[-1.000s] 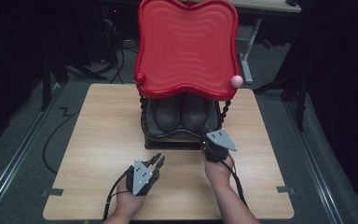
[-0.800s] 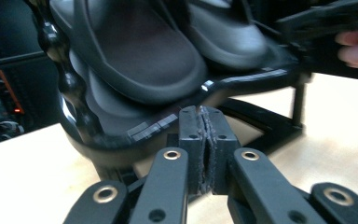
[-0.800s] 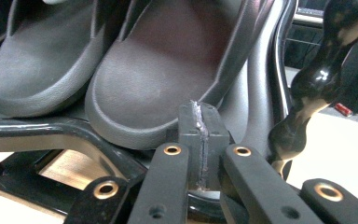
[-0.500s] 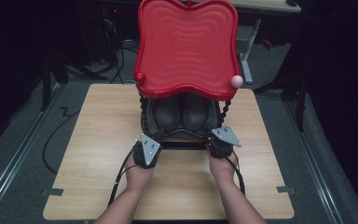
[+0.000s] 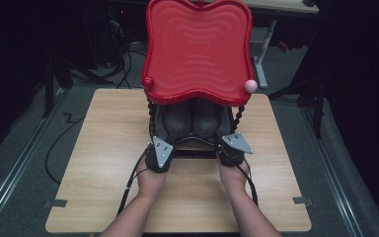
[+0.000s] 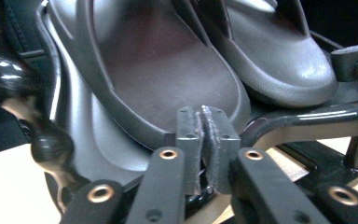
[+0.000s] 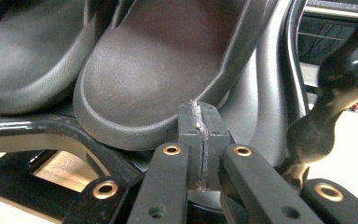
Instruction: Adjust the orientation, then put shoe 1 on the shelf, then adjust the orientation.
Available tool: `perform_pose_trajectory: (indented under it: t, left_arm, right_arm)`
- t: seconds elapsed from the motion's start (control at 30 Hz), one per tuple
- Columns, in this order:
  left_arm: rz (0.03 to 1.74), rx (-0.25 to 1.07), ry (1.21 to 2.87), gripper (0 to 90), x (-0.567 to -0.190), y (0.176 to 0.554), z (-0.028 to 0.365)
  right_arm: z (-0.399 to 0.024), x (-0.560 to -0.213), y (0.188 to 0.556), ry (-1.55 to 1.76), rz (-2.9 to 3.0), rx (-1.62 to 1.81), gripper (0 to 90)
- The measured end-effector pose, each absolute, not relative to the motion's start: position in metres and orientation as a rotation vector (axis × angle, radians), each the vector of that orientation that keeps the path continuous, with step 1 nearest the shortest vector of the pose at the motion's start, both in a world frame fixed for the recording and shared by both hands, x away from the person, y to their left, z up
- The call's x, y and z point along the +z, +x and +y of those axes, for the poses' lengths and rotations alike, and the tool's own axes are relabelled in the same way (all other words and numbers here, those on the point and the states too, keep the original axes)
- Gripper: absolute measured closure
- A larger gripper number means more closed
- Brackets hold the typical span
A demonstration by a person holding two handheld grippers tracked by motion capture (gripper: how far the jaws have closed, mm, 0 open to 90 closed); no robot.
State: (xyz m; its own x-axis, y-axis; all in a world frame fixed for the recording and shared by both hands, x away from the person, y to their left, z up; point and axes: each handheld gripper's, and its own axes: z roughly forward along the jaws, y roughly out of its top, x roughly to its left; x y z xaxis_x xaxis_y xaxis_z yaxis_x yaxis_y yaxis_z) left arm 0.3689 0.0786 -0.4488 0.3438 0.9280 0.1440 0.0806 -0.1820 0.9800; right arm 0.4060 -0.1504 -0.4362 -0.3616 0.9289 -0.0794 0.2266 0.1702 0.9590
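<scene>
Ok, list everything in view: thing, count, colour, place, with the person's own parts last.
Table: one, light wood, centre of the high view.
Rack: one, black with twisted posts, mid-table.
Tray: one, red and ribbed, on top of the rack.
Knob: one, pink, on the tray's front right corner.
Sandals: two, dark grey, side by side on the rack's lower tier.
Tape marks: two, grey, near the table's front corners.
Forearms: two, entering from the bottom.
Left gripper: one, black, jaws shut at the left sandal's near edge.
Right gripper: one, black, jaws shut at the right sandal's near edge.
</scene>
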Motion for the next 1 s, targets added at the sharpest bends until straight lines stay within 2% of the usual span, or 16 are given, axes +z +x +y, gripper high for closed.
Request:
perform_pose_trajectory:
  t: [0.1, 0.4, 0.53, 0.73, 1.0]
  left_arm:
    - [0.908, 1.007, 1.545, 80.8, -0.445, 0.356, 0.087]
    - [0.915, 1.006, 1.55, 68.2, -0.453, 0.299, 0.144]
    - [0.933, 1.052, 1.602, 65.2, -0.462, 0.281, 0.169]
    - [1.047, 1.06, 1.608, 62.1, -0.485, 0.267, 0.207]
    - [1.156, 1.024, 1.649, 55.8, -0.502, 0.271, 0.228]
  right_arm:
    - [-0.155, -0.432, 0.396, 1.079, 1.72, 1.253, 85.4]
    - [-0.199, -0.44, 0.35, 1.087, 1.777, 1.293, 56.3]
    - [-0.222, -0.452, 0.341, 1.113, 1.798, 1.254, 47.8]
    - [-0.255, -0.468, 0.336, 1.17, 1.813, 1.195, 40.9]
    - [-0.287, -0.484, 0.333, 1.268, 1.844, 1.134, 30.3]
